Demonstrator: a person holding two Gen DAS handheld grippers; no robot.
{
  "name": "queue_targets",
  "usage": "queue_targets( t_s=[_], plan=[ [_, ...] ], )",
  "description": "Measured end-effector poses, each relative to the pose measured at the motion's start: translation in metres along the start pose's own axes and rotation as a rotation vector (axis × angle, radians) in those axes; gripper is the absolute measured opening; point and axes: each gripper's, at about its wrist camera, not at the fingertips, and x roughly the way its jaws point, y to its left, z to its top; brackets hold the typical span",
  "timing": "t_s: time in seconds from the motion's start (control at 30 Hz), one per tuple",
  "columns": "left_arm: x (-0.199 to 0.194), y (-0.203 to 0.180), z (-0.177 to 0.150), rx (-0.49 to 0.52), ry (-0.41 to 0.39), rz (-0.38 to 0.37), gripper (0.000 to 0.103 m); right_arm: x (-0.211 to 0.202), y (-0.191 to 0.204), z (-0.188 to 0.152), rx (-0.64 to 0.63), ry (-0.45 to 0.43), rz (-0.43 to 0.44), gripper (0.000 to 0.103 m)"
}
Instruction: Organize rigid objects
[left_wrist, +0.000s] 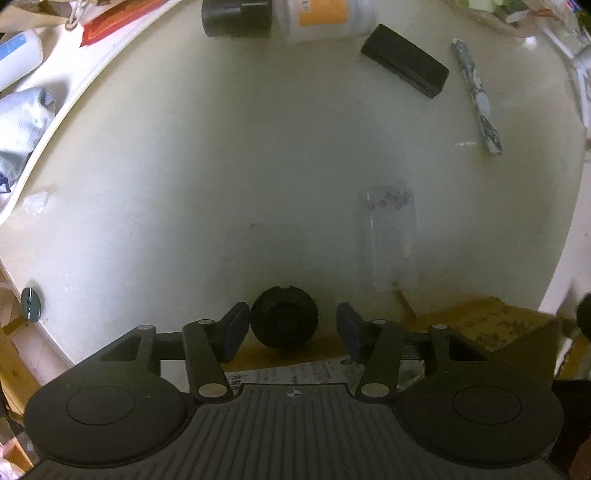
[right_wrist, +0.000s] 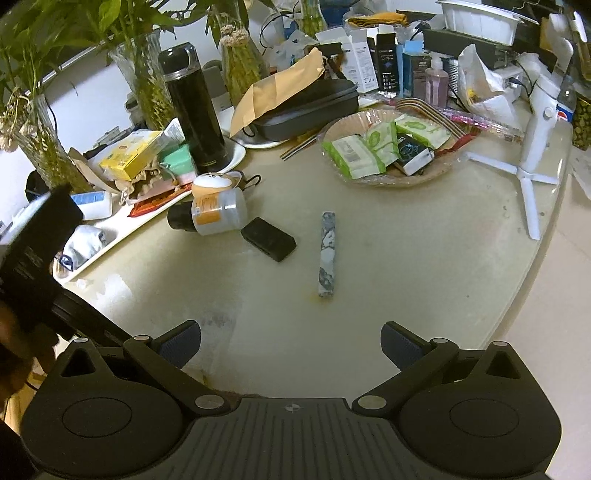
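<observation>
Left tongs (left_wrist: 291, 326) open around black cap (left_wrist: 284, 317)

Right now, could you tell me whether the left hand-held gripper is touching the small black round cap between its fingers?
Apart. The left wrist view shows the black round cap between the left hand-held gripper fingers, with a clear gap at the right finger and a thin one at the left.

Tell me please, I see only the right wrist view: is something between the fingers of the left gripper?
Observer: Yes. A small black round object sits between the fingers of the left gripper. The pads do not clamp it; a gap shows on one side.
Operator: Does anything else lie close to it?
Observer: A clear flat case lies on the table just beyond it, with small pinkish bits at its far end.
</observation>
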Motion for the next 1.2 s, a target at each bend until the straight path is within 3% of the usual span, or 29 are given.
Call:
queue_targets(
  t_s=[0.2, 0.4, 0.9, 1.1, 1.2],
  plan=[
    [-0.001, -0.002, -0.006, 0.001, -0.032, 0.021, 0.040, -0.002, -0.002, 0.000, 0.016, 0.000, 0.011, 0.103],
    [-0.010, 0.003, -0.018, 0.010, -0.118, 0.030, 0.040, 0.000, 0.001, -0.002, -0.006, 0.002, 0.007, 0.103],
    [-0.072, 0.037, -0.060, -0.029, -0.483, -0.020, 0.040, 0.027, 0.015, -0.001, -0.091, 0.068, -0.038, 0.103],
    [-0.079, 0.052, -0.084, -0.068, -0.603, -0.061, 0.040, 0.048, 0.026, 0.004, -0.137, 0.134, -0.013, 0.103],
    [-0.084, 0.054, -0.093, -0.066, -0.660, -0.040, 0.040, 0.059, 0.034, 0.007, -0.161, 0.170, 0.007, 0.103]
  ],
)
